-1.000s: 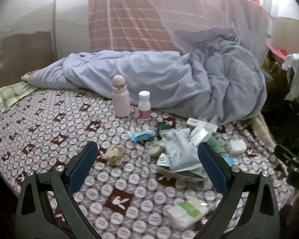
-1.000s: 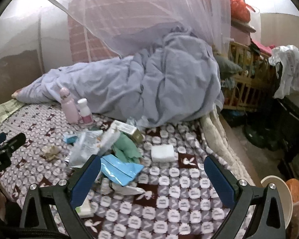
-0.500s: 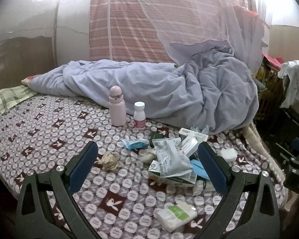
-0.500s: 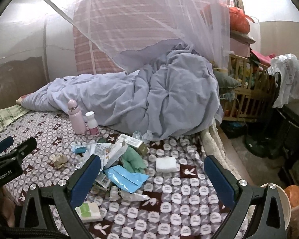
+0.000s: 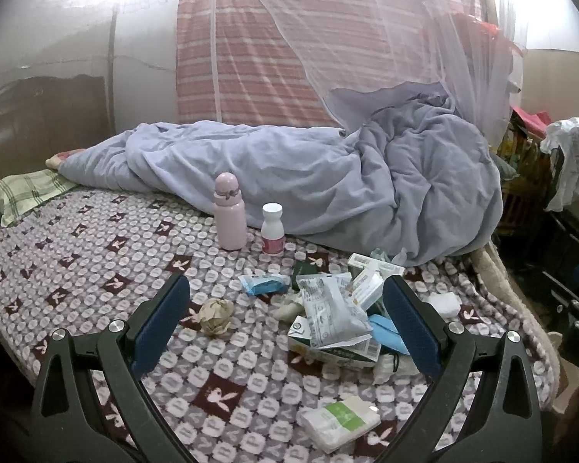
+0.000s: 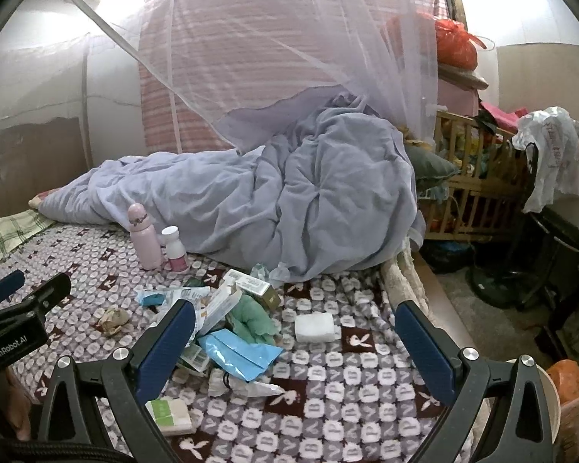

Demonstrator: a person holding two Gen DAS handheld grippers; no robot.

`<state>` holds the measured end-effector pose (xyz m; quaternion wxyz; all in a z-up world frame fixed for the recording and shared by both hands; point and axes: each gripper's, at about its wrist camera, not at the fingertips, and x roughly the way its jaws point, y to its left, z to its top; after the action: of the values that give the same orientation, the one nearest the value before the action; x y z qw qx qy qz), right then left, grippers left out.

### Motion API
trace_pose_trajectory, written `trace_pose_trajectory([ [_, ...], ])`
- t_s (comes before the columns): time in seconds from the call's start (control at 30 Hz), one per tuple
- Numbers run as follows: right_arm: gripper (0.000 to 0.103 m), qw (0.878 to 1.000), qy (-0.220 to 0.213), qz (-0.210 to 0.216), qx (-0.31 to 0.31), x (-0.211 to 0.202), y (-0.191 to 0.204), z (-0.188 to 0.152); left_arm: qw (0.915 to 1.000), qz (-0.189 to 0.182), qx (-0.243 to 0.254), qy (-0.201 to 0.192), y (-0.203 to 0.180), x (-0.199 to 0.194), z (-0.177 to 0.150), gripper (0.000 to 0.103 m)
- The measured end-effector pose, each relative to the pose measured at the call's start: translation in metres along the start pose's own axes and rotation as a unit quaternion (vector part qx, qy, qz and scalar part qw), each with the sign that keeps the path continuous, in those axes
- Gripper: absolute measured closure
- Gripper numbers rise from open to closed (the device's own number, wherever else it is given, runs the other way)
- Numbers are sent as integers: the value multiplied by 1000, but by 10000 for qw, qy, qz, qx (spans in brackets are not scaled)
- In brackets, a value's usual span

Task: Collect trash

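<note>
A heap of trash lies on the patterned bedspread (image 5: 77,262): grey-white plastic wrappers (image 5: 328,312), small cartons (image 5: 370,274), a blue packet (image 5: 264,284), a crumpled paper ball (image 5: 215,315) and a tissue pack (image 5: 339,422). In the right wrist view the heap shows a blue wrapper (image 6: 239,353), green cloth (image 6: 251,318) and a white tissue pack (image 6: 314,328). My left gripper (image 5: 285,326) is open and empty, above the bed before the heap. My right gripper (image 6: 295,353) is open and empty, nearer the bed's right side. The left gripper also shows in the right wrist view (image 6: 19,301).
A pink bottle (image 5: 229,212) and a white pill bottle (image 5: 272,229) stand behind the heap. A lilac quilt (image 5: 328,177) fills the back of the bed under a mosquito net. A wooden crib (image 6: 478,185), a bucket (image 6: 548,401) and floor clutter lie to the right.
Both grippers have drawn back and risen from the bed, so the trash heap looks smaller and farther. Both stay open and empty. Nothing on the bed has moved.
</note>
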<state>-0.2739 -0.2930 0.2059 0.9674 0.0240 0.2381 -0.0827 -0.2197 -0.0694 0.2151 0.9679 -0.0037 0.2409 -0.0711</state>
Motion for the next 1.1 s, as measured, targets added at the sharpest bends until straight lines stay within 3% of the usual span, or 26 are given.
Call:
trace_pose_trajectory([
  [1.1,0,9998,62,-150,110,5,-11,3,9999,-142,35,90,-19,6,-5,3],
])
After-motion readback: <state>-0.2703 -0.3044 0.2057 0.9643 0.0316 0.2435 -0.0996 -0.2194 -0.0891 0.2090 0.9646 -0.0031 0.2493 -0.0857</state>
